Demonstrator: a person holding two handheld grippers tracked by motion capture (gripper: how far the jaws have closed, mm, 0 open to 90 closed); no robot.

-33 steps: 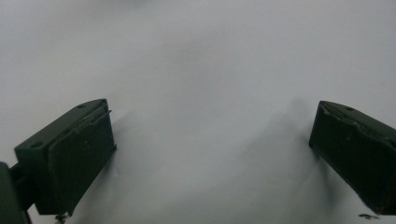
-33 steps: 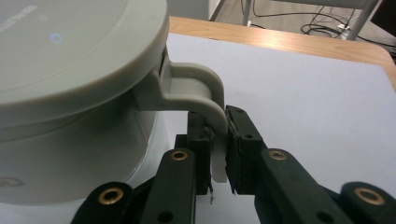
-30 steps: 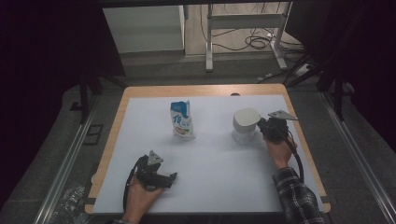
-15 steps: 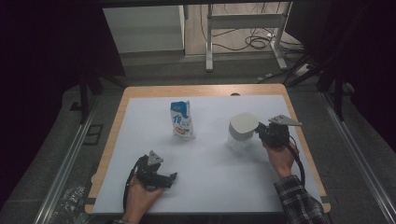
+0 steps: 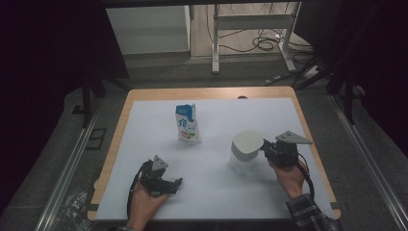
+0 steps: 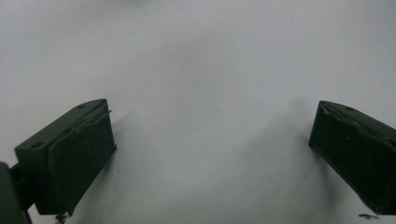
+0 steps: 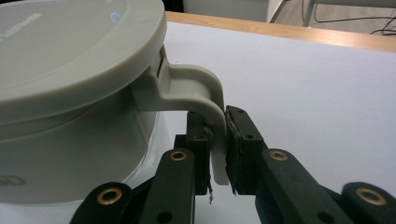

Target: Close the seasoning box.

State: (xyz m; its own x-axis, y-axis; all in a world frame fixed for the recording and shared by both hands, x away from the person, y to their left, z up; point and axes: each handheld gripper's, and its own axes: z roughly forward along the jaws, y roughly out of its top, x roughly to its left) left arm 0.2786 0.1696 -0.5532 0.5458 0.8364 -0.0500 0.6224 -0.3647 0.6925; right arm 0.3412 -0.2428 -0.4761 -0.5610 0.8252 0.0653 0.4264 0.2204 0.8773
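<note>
At lower left of the high view, your left gripper (image 5: 166, 183) rested on the white table sheet (image 5: 144, 130). In the left gripper view its two black jaws stood wide apart with nothing but bare sheet between them. So that hand was idle, open and waiting.

Centre of the high view, a little above the middle, stood the blue-and-white pouch (image 5: 186, 122), upright and well apart from both hands.

Then right of centre, the business end: your right gripper (image 5: 265, 147) had the lidded jug (image 5: 246, 150) by its handle (image 7: 205, 98). In the right gripper view the pads (image 7: 240, 149) pinched the lower leg of that curved handle from both sides, jaws nearly closed on it, a firm-looking nip. The jug sat just left of your right hand (image 5: 288, 173), its base looking close to or on the sheet; I couldn't tell whether it was lifted clear.

The jug looked pale grey-white, with a broad flat lid (image 7: 70, 51) overhanging a paler, partly translucent body and a small blue mark on the lid.

By my read, you were mid-carry, shifting the jug across the table. Next called for keeping it level, since the grip was thin and off to one side, and setting it down gently before releasing.
</note>
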